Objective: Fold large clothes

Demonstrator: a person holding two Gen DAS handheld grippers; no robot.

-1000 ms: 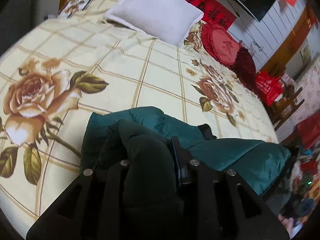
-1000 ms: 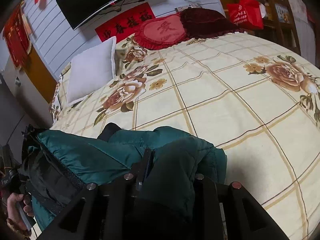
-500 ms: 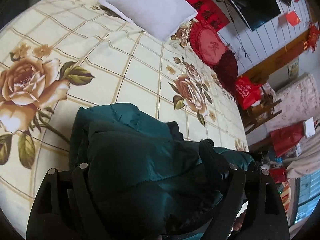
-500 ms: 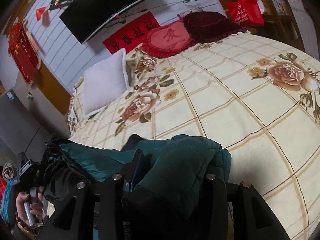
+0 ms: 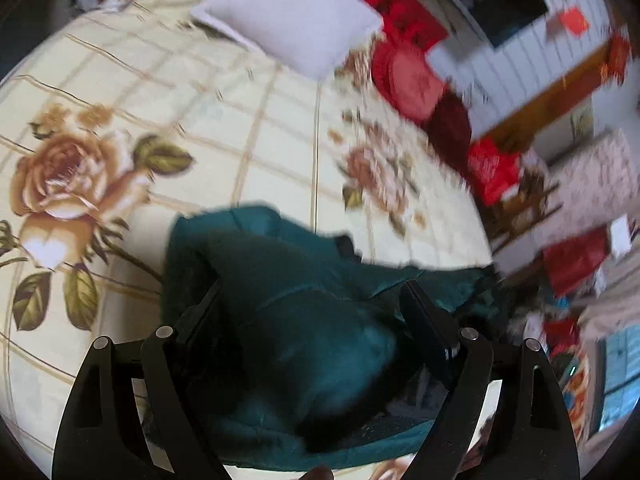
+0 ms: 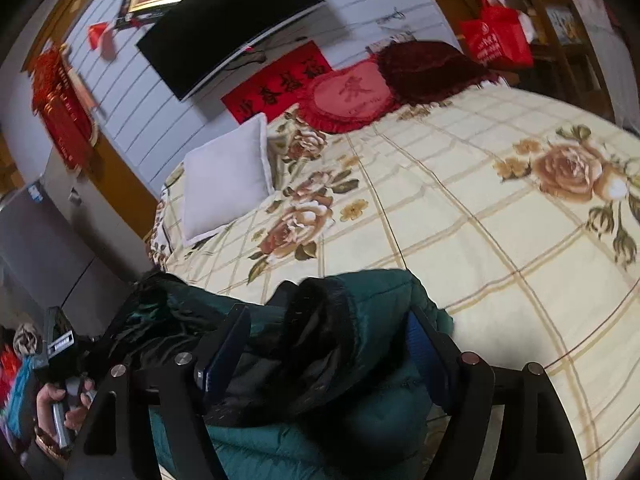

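My left gripper [image 5: 312, 300]: fingers spread wide, one on each side of a puffed fold of the teal jacket [image 5: 304, 320]; the pads do not press on it – the cloth bulges up between them, untouched as far as I can see.
My right gripper [image 6: 328, 332]: jaws opening; the dark, fur-edged part of the jacket [image 6: 360, 360] sits between the fingers, and the blue pads stand clear of it on both sides.
Teal jacket: bunched in a heap at the near edge of the bed [image 6: 460, 220]; quilted shell outward, black lining showing in the right wrist view; one end trails toward the bed's side.
My left hand [image 6: 60, 404]: seen at the lower left of the right wrist view, wrapped around its gripper's handle.
Bed: cream check cover with large roses – bare beyond the jacket.
White pillow [image 6: 228, 176]: near the head of the bed; well apart from the jacket.
Red heart cushion [image 6: 348, 96]: by the wall, touching a dark maroon cushion [image 6: 428, 64].
Wall: black screen [image 6: 228, 20] above a red banner [image 6: 280, 80].
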